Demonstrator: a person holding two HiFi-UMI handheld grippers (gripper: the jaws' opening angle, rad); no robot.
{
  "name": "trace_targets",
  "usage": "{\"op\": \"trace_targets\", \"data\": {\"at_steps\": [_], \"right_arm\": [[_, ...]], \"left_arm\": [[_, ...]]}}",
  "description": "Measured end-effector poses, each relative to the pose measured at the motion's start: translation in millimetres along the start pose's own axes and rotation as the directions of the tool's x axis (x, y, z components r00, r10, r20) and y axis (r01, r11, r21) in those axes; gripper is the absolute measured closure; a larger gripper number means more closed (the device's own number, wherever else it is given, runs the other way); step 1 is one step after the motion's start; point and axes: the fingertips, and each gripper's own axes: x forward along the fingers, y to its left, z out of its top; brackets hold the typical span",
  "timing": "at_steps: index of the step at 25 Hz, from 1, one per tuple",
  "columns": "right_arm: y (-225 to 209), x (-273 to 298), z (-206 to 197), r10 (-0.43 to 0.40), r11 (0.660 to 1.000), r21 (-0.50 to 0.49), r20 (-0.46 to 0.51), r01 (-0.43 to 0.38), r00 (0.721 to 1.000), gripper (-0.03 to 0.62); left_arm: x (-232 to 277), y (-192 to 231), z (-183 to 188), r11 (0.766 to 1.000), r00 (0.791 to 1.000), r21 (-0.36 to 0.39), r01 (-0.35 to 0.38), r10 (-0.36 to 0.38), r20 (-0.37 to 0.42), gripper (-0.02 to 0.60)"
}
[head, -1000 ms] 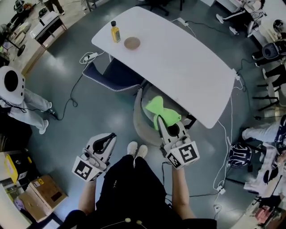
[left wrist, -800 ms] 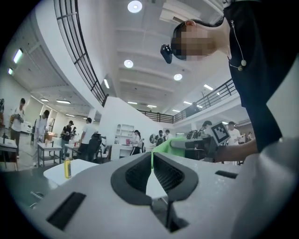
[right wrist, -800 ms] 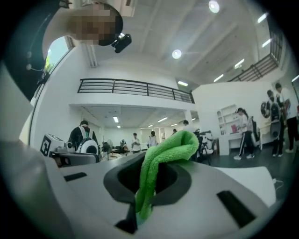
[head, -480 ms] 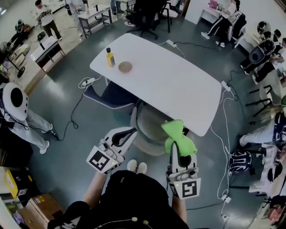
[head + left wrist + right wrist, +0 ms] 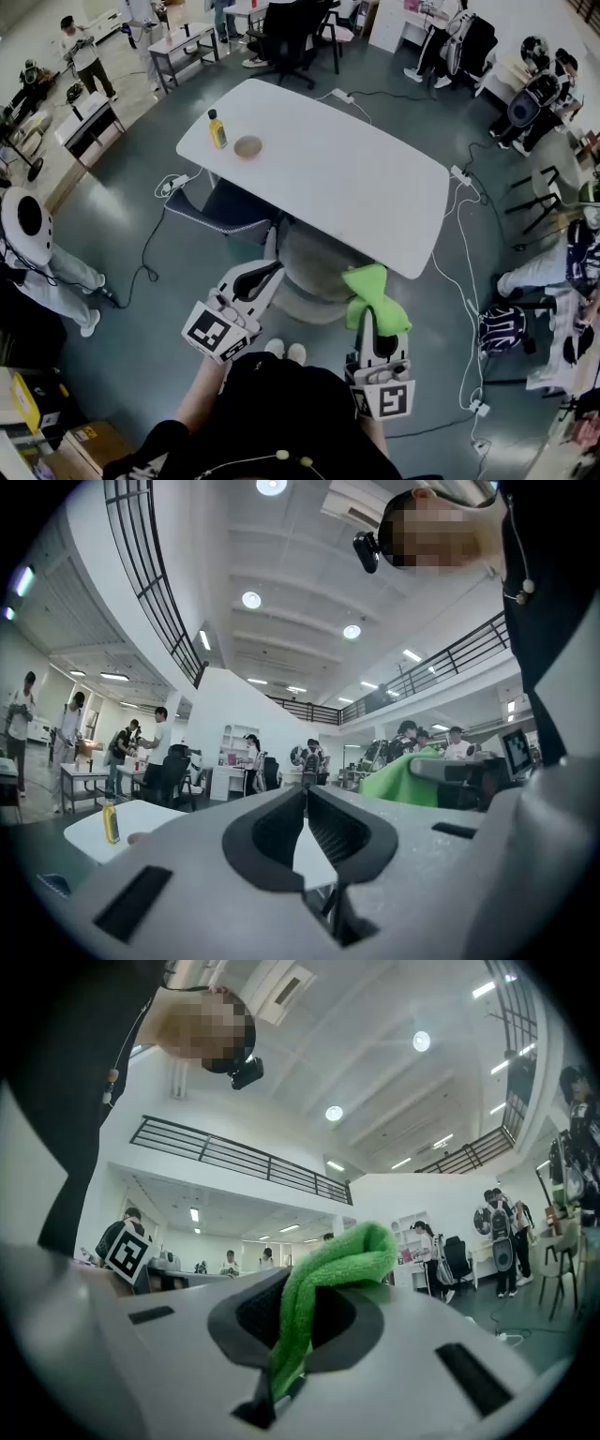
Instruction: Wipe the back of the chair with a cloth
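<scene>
A grey chair (image 5: 314,267) is tucked under the near edge of the white table (image 5: 337,178), just ahead of the person's feet. My right gripper (image 5: 371,317) is shut on a green cloth (image 5: 368,286), which bunches up above its jaws to the right of the chair; I cannot tell whether it touches it. In the right gripper view the cloth (image 5: 328,1265) fills the gap of that gripper (image 5: 298,1309). My left gripper (image 5: 265,273) hovers at the chair's left side. In the left gripper view its jaws (image 5: 307,803) meet with nothing between them.
A yellow bottle (image 5: 217,129) and a round brown dish (image 5: 247,146) stand at the table's far left end. A dark blue chair (image 5: 230,204) sits left of the grey one. Cables and a power strip (image 5: 173,183) lie on the floor. People sit and stand around the room.
My right gripper has drawn back and to the right with the cloth, off the middle of the chair. My left gripper has come forward to the chair's left side.
</scene>
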Motion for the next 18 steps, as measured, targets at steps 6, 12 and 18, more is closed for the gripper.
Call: {"op": "trace_targets", "data": {"at_steps": [6,12,18], "right_arm": [[-8,0,-5,-0.007,1.0,-0.003,0.019,0.007,1.0,0.574],[-8,6,-5,-0.003,0.999,-0.037,0.011,0.003,1.0,0.574],[-3,13,7,0.016,1.0,-0.011,0.039,-0.016,0.999,0.574]], "left_arm": [[2,-21,-17,0.999,0.999,0.008,0.039,-0.039,-0.014,0.565],[5,-18,-9,0.999,0.999,0.013,0.046,-0.047,0.022,0.565],[6,-13,-5,0.998,0.998,0.019,0.052,-0.052,0.023,0.565]]}}
